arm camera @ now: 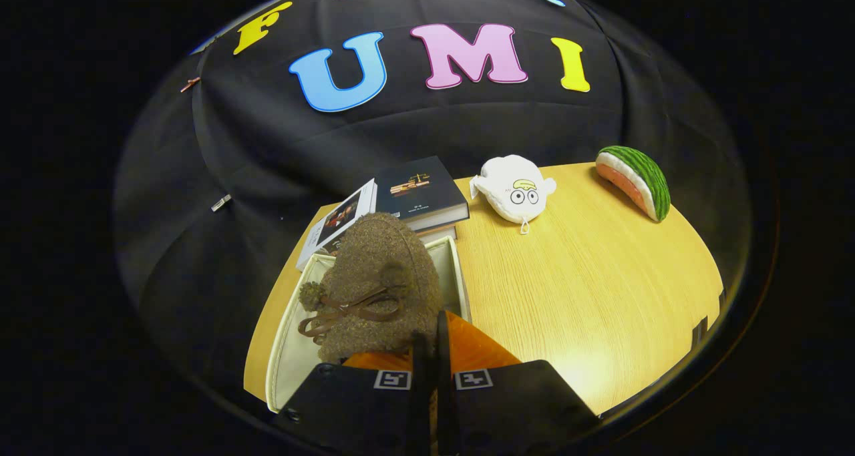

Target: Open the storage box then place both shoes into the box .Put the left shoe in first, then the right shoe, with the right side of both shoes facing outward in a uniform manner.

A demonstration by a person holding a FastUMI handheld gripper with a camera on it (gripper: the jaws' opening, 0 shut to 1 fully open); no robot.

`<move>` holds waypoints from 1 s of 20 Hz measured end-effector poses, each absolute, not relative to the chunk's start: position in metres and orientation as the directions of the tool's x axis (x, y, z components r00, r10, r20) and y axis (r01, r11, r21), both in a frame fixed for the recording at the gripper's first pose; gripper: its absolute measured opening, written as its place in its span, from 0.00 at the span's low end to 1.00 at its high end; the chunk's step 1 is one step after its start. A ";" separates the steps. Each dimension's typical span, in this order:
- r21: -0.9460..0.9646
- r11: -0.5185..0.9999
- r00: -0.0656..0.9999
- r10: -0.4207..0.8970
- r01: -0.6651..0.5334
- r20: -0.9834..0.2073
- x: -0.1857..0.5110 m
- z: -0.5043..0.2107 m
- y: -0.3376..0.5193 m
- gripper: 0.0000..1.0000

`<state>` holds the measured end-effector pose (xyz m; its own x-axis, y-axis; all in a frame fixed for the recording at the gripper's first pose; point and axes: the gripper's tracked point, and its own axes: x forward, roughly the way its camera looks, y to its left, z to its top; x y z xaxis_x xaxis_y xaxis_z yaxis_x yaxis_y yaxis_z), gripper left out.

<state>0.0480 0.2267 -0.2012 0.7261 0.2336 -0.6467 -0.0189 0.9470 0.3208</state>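
Pinching a fuzzy brown shoe point(381, 276), the tool point(433, 349) hangs over the cream box point(284, 349).

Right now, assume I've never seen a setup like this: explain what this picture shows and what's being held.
This is a handheld tool with two fingers, carried by a person, not a robot arm. The camera rides on it and looks forward along the gripper, whose fingers are closed on the rear of a fuzzy brown shoe with a bow. The shoe hangs over an open cream storage box on a wooden table. Beyond the box lie stacked books. Further along the table sit a white plush toy and a watermelon-slice toy. A black cloth wall stands behind.
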 end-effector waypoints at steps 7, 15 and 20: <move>0.334 0.930 0.736 0.334 -0.154 -0.589 0.027 -0.166 0.229 0.87; 0.247 0.957 0.846 0.257 -0.155 -0.466 0.059 -0.110 0.141 0.98; 0.200 0.969 0.878 0.217 -0.142 -0.427 0.069 -0.097 0.084 0.98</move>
